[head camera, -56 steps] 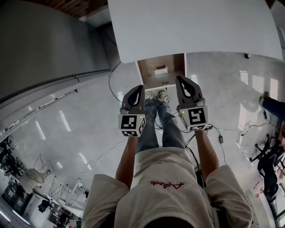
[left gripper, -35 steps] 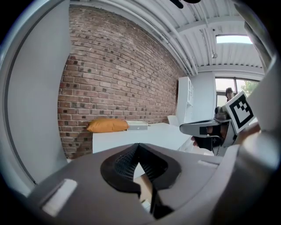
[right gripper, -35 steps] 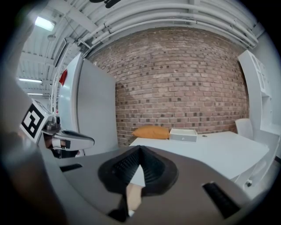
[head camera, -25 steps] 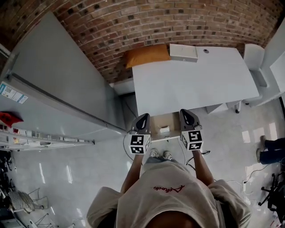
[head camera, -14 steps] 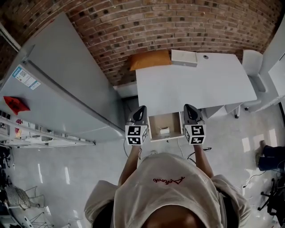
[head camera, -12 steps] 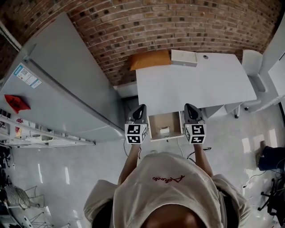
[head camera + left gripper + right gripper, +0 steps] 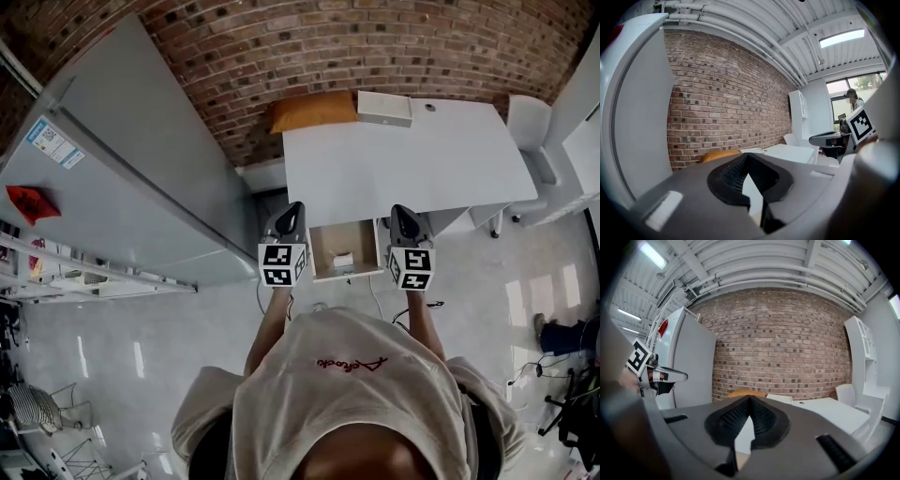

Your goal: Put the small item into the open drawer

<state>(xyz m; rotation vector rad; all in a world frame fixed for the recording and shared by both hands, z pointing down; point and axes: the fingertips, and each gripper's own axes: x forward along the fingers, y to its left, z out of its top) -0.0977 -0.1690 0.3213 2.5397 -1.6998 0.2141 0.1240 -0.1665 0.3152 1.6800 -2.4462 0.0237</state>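
Under the white table [image 7: 403, 164] an open wooden drawer [image 7: 323, 253] juts toward me. A small white item [image 7: 343, 260] lies inside it, near its front. In the head view my left gripper [image 7: 294, 208] is held just left of the drawer and my right gripper [image 7: 401, 212] just right of it, both raised and level with each other. Each gripper view shows the jaws meeting at the tips with nothing between them: left gripper [image 7: 746, 157], right gripper [image 7: 750, 399]. Neither touches the drawer or the item.
A tall grey cabinet [image 7: 122, 159] stands to the left against the brick wall [image 7: 281, 47]. An orange cushion [image 7: 314, 111] and a flat white box [image 7: 384, 108] lie at the table's far edge. A white chair [image 7: 527, 122] is at the right. A person [image 7: 853, 101] stands far off.
The head view has swung up from the floor and legs to the table and wall. Both grippers have spread apart to either side of the drawer, still shut. The item stays in the drawer.
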